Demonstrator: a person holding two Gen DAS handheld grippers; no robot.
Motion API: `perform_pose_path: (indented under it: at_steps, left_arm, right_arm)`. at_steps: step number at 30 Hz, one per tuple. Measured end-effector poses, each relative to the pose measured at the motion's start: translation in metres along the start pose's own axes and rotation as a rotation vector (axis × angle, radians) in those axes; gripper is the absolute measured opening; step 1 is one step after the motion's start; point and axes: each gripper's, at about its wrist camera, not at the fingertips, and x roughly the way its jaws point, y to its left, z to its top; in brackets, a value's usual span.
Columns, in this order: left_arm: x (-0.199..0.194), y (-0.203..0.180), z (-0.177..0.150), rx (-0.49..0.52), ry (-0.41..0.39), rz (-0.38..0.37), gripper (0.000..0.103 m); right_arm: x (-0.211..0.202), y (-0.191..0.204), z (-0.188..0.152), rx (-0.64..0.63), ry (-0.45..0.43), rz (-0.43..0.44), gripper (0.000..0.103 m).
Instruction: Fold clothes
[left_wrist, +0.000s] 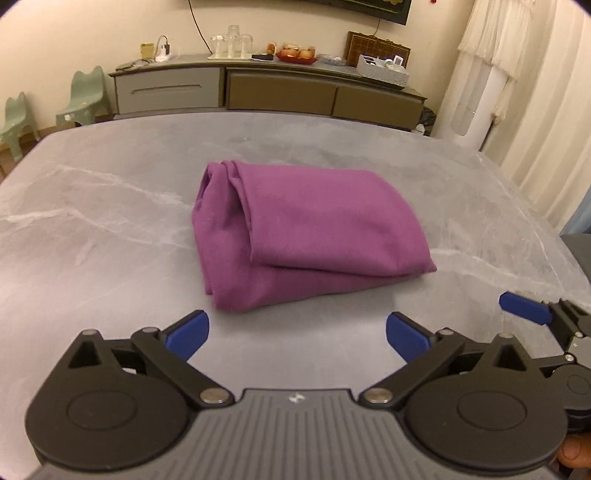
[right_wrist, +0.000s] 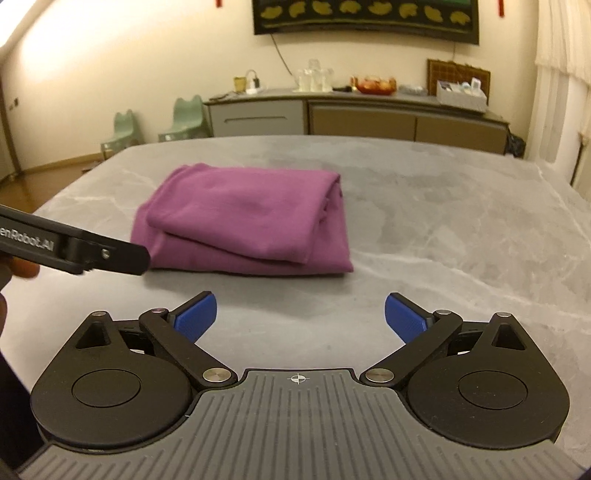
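Warm light on cream walls; a long sideboard (right_wrist: 354, 114) runs behind the grey marbled tabletop (right_wrist: 443, 229), two green kiddie chairs (left_wrist: 83, 96) left, white curtains (left_wrist: 517, 74) right.

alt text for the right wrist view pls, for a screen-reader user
A folded purple garment lies on a grey marble-look table, just ahead of the open, empty right gripper with its blue-padded fingers spread wide. The black left gripper juts in from the left edge beside the garment; a sideboard and two green chairs stand against the back wall.
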Motion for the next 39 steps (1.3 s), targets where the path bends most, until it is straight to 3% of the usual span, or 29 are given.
perform_pose_path:
  at_steps: [6,39]
  left_arm:
    - [-0.010,-0.021,-0.019,0.055,-0.019,0.053,0.103]
    - [-0.018,-0.041,-0.029,0.044,-0.060,0.048,0.103]
  right_arm:
    - [-0.004,0.002,-0.013,-0.002,0.003,-0.027,0.101]
    - [-0.010,-0.010,-0.020,0.005,0.005,-0.056,0.101]
